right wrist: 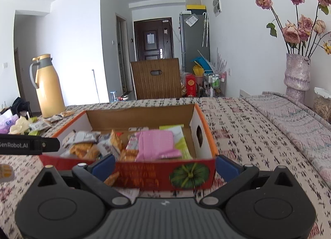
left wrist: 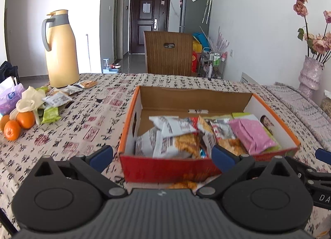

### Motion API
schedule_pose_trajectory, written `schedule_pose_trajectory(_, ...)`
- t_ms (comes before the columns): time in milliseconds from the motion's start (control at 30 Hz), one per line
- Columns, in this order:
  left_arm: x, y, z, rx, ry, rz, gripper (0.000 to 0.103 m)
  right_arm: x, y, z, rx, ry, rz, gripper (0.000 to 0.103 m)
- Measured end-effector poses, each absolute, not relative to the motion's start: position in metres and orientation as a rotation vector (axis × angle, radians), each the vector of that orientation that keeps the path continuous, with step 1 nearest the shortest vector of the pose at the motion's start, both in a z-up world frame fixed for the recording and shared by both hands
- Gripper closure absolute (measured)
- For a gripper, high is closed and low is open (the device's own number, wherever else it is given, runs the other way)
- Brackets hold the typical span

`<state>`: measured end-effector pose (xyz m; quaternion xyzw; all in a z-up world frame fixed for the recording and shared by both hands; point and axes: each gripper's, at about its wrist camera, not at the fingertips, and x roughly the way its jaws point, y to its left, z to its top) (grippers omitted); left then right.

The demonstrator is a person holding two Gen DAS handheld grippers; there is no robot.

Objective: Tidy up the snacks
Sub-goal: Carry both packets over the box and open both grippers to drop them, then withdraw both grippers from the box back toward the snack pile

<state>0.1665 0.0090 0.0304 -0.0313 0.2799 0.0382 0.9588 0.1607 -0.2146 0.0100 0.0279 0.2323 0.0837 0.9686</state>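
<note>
The left gripper point(left wrist: 163, 157) fills the bottom of its view, its blue-padded fingers spread wide and holding nothing, and the red front wall of the snack box point(left wrist: 165, 168) stands just beyond and between them. The right gripper point(right wrist: 165, 165) is likewise spread and empty, with the same box point(right wrist: 163, 173) between its pads; whether either pad touches the cardboard cannot be told. The box sits on the patterned tablecloth point(left wrist: 82, 127) with its top open, and holds white biscuit packets point(left wrist: 171, 135), a pink packet point(left wrist: 251, 135) and a green one point(right wrist: 182, 141) piled together. One orange-printed packet point(left wrist: 184, 184) lies on the cloth in front of the box, partly hidden by the left gripper's body. More loose snack packets point(left wrist: 55, 102) lie well to the left, near the oranges point(left wrist: 18, 123) and the yellow thermos point(left wrist: 60, 50). Motion blur smears the print on the packets and box front. A vase of dried roses point(right wrist: 296, 71) stands at the right.
</note>
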Motion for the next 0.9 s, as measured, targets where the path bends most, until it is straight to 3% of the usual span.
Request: schedule_pose_trajectory(900,0.120,0.023,-0.001,-0.071,0.643,0.070,0.000,0.144,-0.194,-0.034,0.003,0.683,0.208,0.000)
